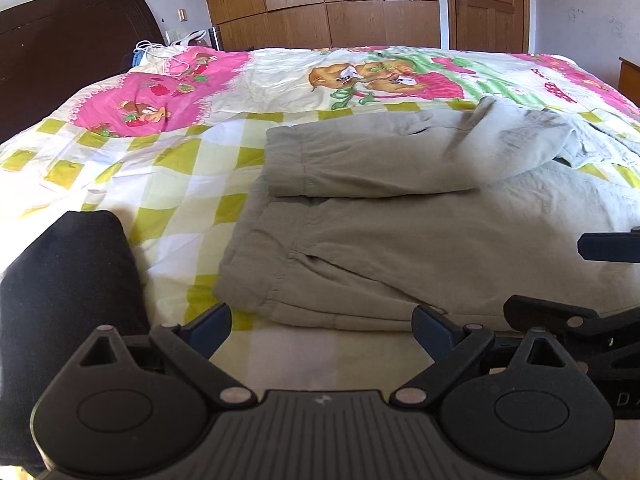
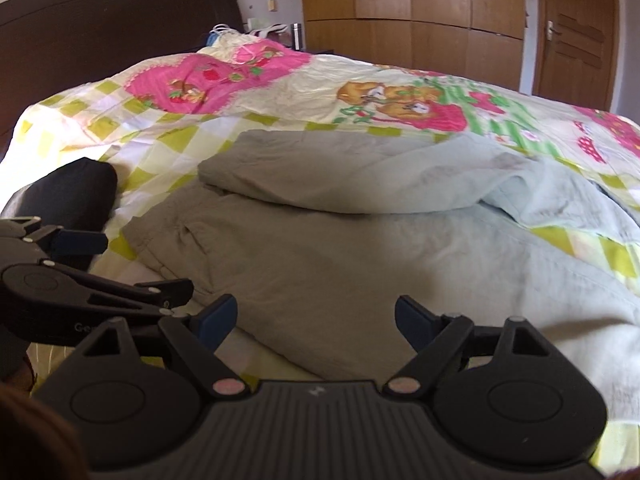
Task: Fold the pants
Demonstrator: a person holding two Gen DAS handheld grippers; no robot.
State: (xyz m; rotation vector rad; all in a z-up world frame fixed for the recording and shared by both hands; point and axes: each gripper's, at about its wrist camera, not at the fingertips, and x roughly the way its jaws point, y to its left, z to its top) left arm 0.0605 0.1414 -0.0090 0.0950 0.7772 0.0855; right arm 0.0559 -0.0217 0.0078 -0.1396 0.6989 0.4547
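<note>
We are seeing the grey-green pants (image 1: pixel 420 240) lying on the bedspread (image 1: pixel 160 168), their legs doubled back over the waist part. We are holding the left gripper (image 1: pixel 322 322) and right gripper (image 2: pixel 314 316) side by side at the near edge, both spread wide, gripping nothing.

Bed (image 1: pixel 168 184) — khaki pants (image 1: pixel 420 240), black garment (image 1: pixel 68 272)
</note>
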